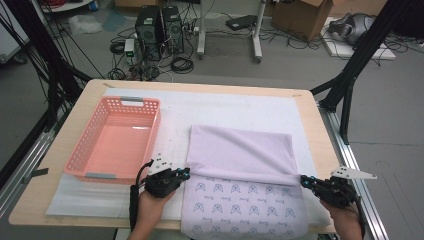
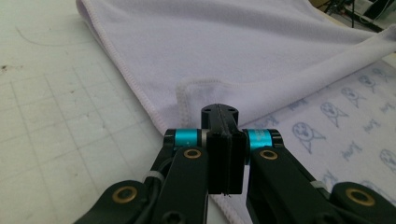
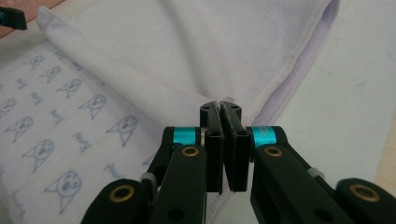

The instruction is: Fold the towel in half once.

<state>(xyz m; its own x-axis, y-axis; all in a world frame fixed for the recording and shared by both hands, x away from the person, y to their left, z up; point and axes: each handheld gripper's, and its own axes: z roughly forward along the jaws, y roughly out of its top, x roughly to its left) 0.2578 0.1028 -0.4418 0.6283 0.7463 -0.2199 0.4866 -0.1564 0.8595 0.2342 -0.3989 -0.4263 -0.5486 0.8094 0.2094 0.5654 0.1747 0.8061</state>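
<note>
Two hands come in from the near edge of the pale wooden tabletop [image 1: 60, 165], and with each we hold a black set of tongs low over the work, pointing forward and slightly inward. Our left tongs [image 1: 186, 172] sit just right of the pink plastic slotted basket [image 1: 116, 137], with the forearm rising almost straight from the bottom of the high view and the wrist kept level. Our right tongs [image 1: 303, 179] lie near the right edge of the tabletop, the hand angled inward toward the cloth.

Between them lies the lilac cloth with a printed cat-face pattern on its underside [image 1: 240, 150]. Its far half is folded toward us, so the plain lilac side faces up in a broad band, and the patterned side shows on the part nearest us. The cloth rests on a white gridded mat [image 1: 175, 112] that covers most of the tabletop.

From the left gripper view, our left tongs [image 2: 219, 110] are pressed together on the stitched corner of the folded layer. From the right gripper view, our right tongs [image 3: 221, 107] are likewise clamped on the opposite hemmed corner, with fabric showing between the pads.
</note>
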